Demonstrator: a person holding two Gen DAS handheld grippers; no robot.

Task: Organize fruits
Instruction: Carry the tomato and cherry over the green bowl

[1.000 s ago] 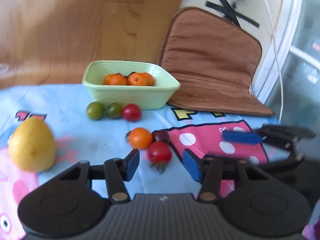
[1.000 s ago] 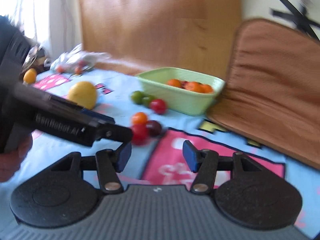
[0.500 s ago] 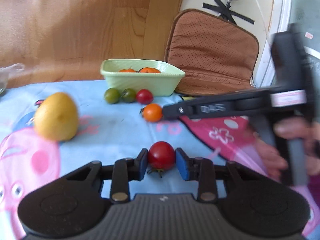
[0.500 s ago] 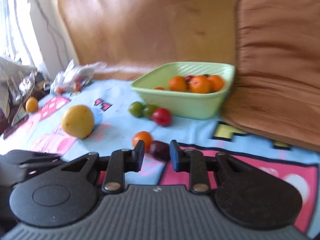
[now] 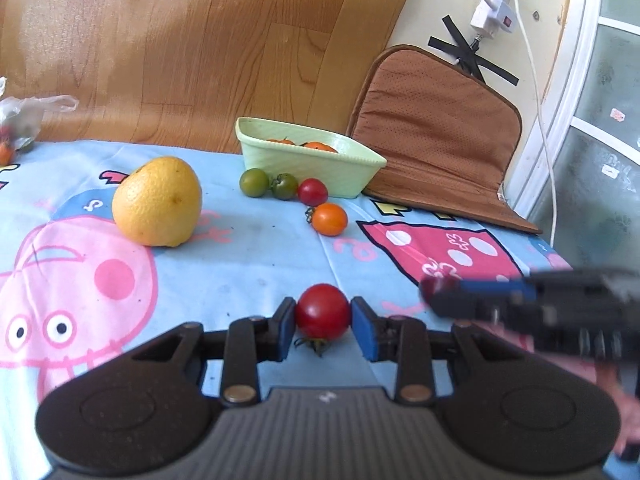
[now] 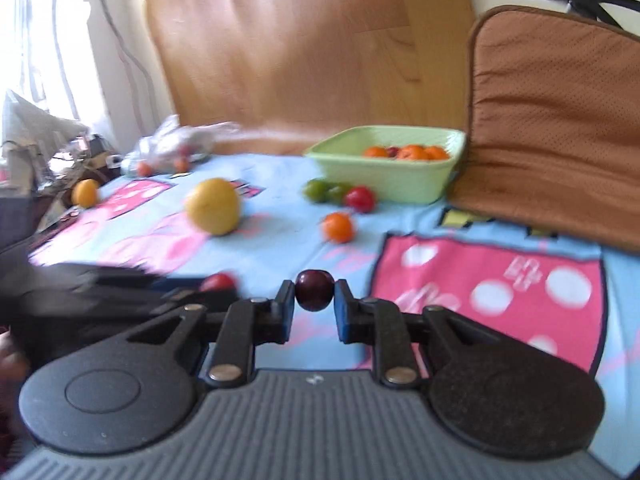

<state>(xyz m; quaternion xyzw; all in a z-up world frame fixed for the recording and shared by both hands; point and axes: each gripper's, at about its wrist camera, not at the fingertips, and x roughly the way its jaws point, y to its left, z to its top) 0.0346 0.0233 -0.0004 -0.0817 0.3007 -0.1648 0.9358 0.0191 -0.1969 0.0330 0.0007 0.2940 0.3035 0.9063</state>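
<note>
Now clamped: left gripper pinching a round red tomato, right gripper pinching a small dark-purple fruit, both open a second ago. Lifted off the cartoon-print cloth, ready for the pale green bowl.

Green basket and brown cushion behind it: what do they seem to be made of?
The green basket looks like moulded plastic, matt, with a faint ribbed texture on its walls. The brown cushion looks like perforated leather or imitation leather, slightly glossy, with dotted holes and a piped edge; which of the two is unclear.
</note>
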